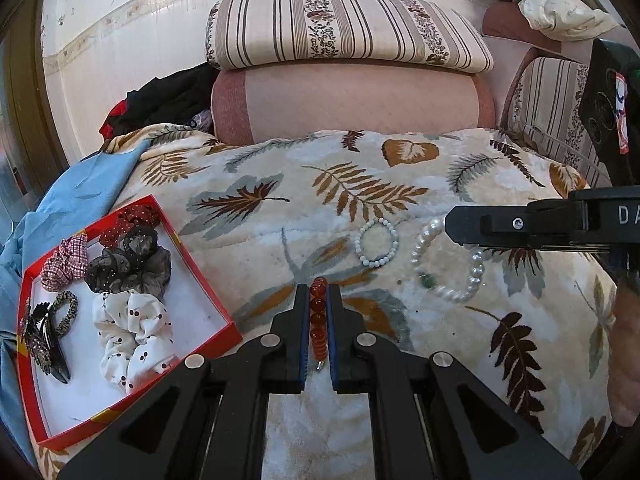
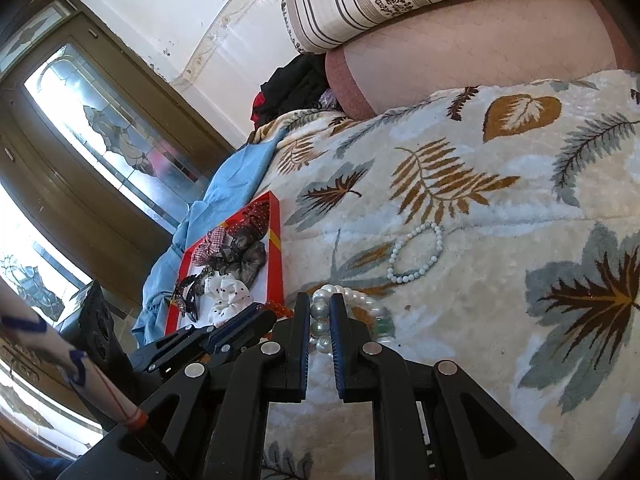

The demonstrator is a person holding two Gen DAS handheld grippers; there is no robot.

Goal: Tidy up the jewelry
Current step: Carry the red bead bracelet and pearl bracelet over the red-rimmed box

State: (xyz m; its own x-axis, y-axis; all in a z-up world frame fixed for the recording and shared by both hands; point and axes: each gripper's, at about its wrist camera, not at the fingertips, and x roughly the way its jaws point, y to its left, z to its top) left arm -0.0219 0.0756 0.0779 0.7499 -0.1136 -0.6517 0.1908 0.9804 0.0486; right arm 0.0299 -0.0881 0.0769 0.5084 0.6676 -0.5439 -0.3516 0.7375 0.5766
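Observation:
My left gripper (image 1: 319, 294) is shut on a red-brown bead bracelet (image 1: 319, 320), held edge-on between its fingers just above the leaf-patterned blanket (image 1: 280, 184). My right gripper (image 2: 320, 304) is shut on a large white pearl bracelet (image 2: 320, 320) that lies on the blanket; in the left wrist view this bracelet (image 1: 448, 268) sits under the right gripper's finger (image 1: 480, 224). A smaller pale bead bracelet (image 1: 377, 242) lies loose on the blanket between them; it also shows in the right wrist view (image 2: 416, 254). A red box (image 1: 36, 360) with a white floor sits to the left.
The red box holds several scrunchies (image 1: 132, 332) and a dark hair clip (image 1: 40, 340). It rests partly on blue cloth (image 1: 80, 196). Bolsters and a striped cushion (image 1: 344, 28) line the far edge. A door with patterned glass (image 2: 100, 136) stands at left.

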